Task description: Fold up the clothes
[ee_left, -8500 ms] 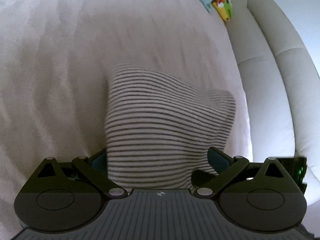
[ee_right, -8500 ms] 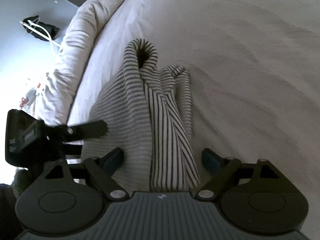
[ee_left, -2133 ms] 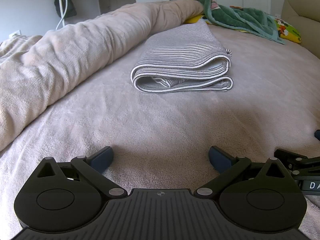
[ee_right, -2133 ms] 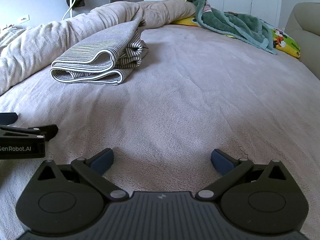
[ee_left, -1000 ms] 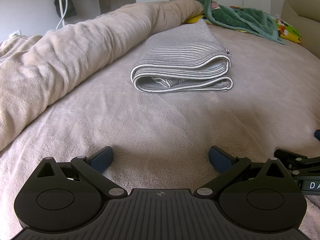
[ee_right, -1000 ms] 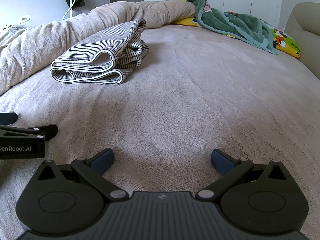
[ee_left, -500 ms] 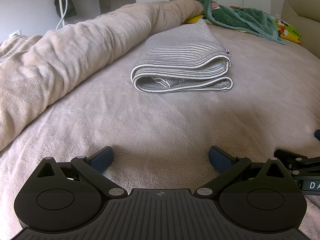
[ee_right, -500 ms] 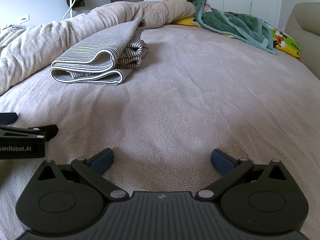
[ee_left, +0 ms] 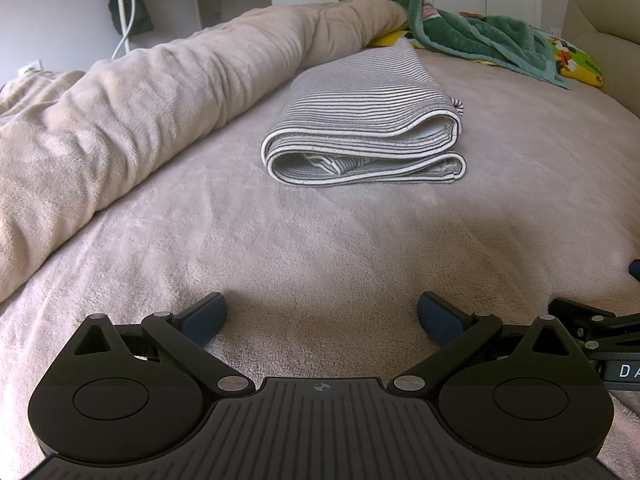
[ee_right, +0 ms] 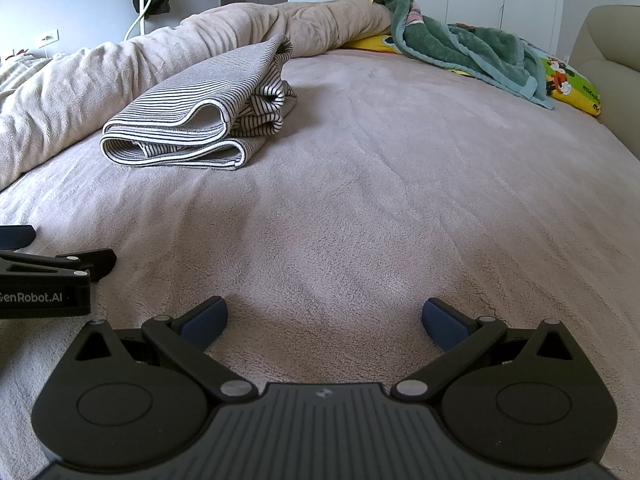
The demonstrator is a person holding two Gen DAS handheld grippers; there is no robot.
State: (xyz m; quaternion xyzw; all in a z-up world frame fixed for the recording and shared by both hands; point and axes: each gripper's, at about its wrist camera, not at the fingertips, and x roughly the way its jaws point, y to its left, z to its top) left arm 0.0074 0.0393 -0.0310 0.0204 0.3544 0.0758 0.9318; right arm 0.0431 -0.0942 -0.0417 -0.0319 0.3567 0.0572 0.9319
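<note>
Soft even daylight, sharp focus, fisheye-curved edges, faint shadows

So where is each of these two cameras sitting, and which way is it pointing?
Left wrist: on the left gripper, low over the bed, facing the folded striped garment; its own open fingers show.
Right wrist: on the right gripper, same direction, garment up left; its own open fingers show.
Shared: the garment, the rolled duvet, the green blanket, and each catches the other gripper at its edge.
</note>
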